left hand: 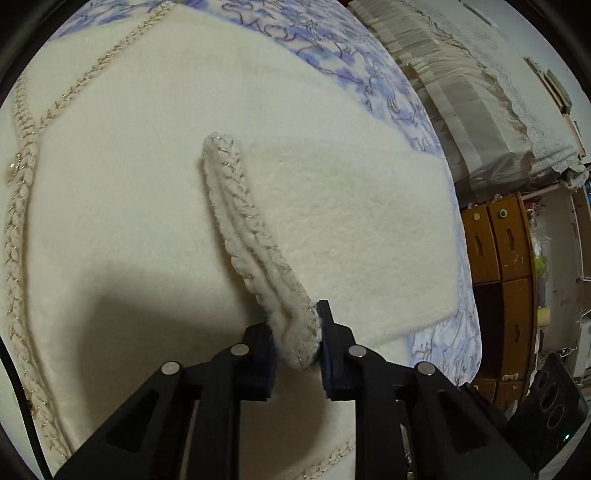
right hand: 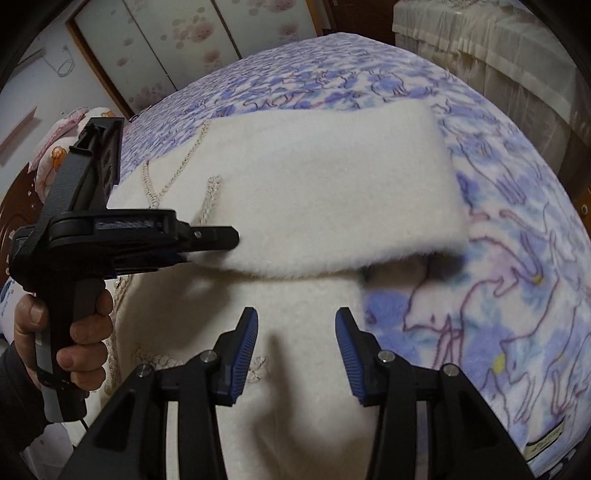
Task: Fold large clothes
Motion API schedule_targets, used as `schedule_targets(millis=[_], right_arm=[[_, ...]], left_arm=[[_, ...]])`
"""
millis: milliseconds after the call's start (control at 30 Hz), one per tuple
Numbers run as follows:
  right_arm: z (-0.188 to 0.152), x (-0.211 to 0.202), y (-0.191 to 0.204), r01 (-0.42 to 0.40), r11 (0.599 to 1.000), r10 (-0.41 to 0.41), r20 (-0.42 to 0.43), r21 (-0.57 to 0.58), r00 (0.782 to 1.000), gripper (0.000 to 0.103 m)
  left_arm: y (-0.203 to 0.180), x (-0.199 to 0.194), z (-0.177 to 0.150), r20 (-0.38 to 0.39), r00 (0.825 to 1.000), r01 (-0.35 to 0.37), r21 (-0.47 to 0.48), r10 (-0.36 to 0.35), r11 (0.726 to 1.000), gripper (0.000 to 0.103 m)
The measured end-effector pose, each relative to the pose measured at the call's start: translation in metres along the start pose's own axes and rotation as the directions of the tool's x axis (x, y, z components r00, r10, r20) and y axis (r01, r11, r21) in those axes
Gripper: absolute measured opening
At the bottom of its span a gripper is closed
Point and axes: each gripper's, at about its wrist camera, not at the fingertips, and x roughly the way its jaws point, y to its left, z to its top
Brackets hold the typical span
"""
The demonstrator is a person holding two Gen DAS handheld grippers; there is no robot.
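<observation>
A cream fuzzy garment [left hand: 122, 206] with braided, gold-flecked trim lies spread on a blue-and-white patterned bed cover [left hand: 351, 62]. My left gripper [left hand: 297, 343] is shut on the braided cuff [left hand: 236, 206] of a sleeve [left hand: 351, 240] and holds the sleeve folded across the body. In the right wrist view the sleeve [right hand: 332, 184] lies across the garment [right hand: 303, 369], and the left gripper [right hand: 225, 236] grips its left end from the side. My right gripper [right hand: 295, 332] is open and empty, hovering above the garment's lower body.
The patterned bed cover [right hand: 498, 295] extends right and back. A wooden drawer unit [left hand: 506, 280] and a cloth-draped piece of furniture [left hand: 461, 85] stand beside the bed. Sliding doors [right hand: 184, 33] are behind. A hand [right hand: 85, 332] holds the left gripper's handle.
</observation>
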Motion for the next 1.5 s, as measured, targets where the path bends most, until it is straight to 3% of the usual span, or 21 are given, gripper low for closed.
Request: schedule_targets(millis=[100,200,267,433,533,633,700,800,867,933,967,1000,1033,1100,1233,1333,1400,1433,1467,1500], right_arm=[[-0.002,-0.001,-0.001,0.000,1.000,0.000,-0.002,0.004,1.000,0.044],[-0.002,-0.005,-0.001,0.013,1.000,-0.013,0.009,-0.004,1.000,0.044],[-0.001,-0.010,-0.002,0.018,1.000,-0.018,0.018,-0.002,1.000,0.044],[0.002,-0.017,-0.005,0.013,1.000,-0.013,0.032,0.014,0.999,0.044],[0.002,-0.014,-0.003,0.028,1.000,-0.028,0.021,0.004,0.999,0.044],[0.001,-0.006,0.000,0.044,0.999,-0.044,-0.003,0.001,0.999,0.044],[0.001,-0.001,0.002,0.051,0.999,-0.051,-0.020,0.000,0.998,0.044],[0.006,0.002,0.006,0.048,0.999,-0.048,-0.023,-0.011,0.999,0.044],[0.014,0.001,0.008,0.034,0.999,-0.034,-0.014,-0.018,0.999,0.044],[0.029,0.000,0.009,0.009,1.000,-0.009,-0.004,-0.018,1.000,0.044],[0.037,-0.001,0.010,0.002,1.000,-0.002,0.002,-0.016,1.000,0.045],[0.047,0.000,0.009,-0.005,1.000,0.005,0.009,-0.012,1.000,0.048],[0.057,0.001,0.009,-0.010,1.000,0.010,0.017,-0.008,1.000,0.049],[0.080,0.007,0.007,0.008,1.000,-0.008,0.035,-0.005,0.999,0.051],[0.130,0.035,-0.002,0.096,0.995,-0.096,0.028,0.008,0.995,0.052],[0.160,0.062,-0.012,0.102,0.994,-0.102,0.008,0.027,0.995,0.052],[0.176,0.082,-0.017,0.116,0.992,-0.115,-0.024,0.038,0.993,0.052],[0.182,0.093,-0.021,0.125,0.991,-0.123,-0.045,0.051,0.991,0.051],[0.186,0.103,-0.024,0.125,0.990,-0.120,-0.066,0.071,0.991,0.051],[0.188,0.110,-0.027,0.107,0.990,-0.100,-0.081,0.089,0.992,0.051]], left_arm=[[-0.028,-0.018,0.012,0.071,0.994,-0.087,0.117,0.079,0.989,0.015],[-0.061,-0.061,0.031,0.216,0.969,-0.168,0.222,0.120,0.961,0.015],[-0.073,-0.096,0.047,0.320,0.941,-0.196,0.238,0.113,0.951,0.015],[-0.048,-0.177,0.064,0.518,0.837,-0.317,0.199,0.175,0.927,0.015],[0.001,-0.190,0.059,0.514,0.815,-0.381,0.125,0.269,0.916,0.015],[0.054,-0.171,0.044,0.429,0.813,-0.459,0.060,0.392,0.887,0.018],[0.091,-0.151,0.030,0.323,0.836,-0.481,0.044,0.443,0.875,0.029],[0.129,-0.131,0.016,0.204,0.871,-0.462,0.030,0.447,0.886,0.031],[0.144,-0.134,0.011,0.198,0.882,-0.435,0.001,0.427,0.900,0.034],[0.149,-0.143,0.021,0.239,0.895,-0.376,-0.046,0.376,0.925,0.053],[0.153,-0.148,0.026,0.260,0.892,-0.366,-0.061,0.369,0.929,0.069],[0.155,-0.151,0.032,0.287,0.884,-0.364,-0.077,0.370,0.928,0.076],[0.155,-0.153,0.039,0.307,0.875,-0.365,-0.089,0.374,0.927,0.076],[0.159,-0.149,0.059,0.299,0.879,-0.360,-0.094,0.371,0.928,0.076],[0.171,-0.126,0.083,0.254,0.894,-0.358,-0.088,0.369,0.929,0.075],[0.174,-0.109,0.091,0.227,0.901,-0.364,-0.074,0.371,0.928,0.060],[0.171,-0.100,0.096,0.224,0.898,-0.375,-0.058,0.379,0.925,0.047],[0.167,-0.097,0.099,0.222,0.891,-0.395,-0.051,0.396,0.917,0.045],[0.166,-0.096,0.101,0.223,0.886,-0.406,-0.049,0.406,0.912,0.034],[0.162,-0.095,0.103,0.223,0.880,-0.421,-0.045,0.420,0.906,0.015]])
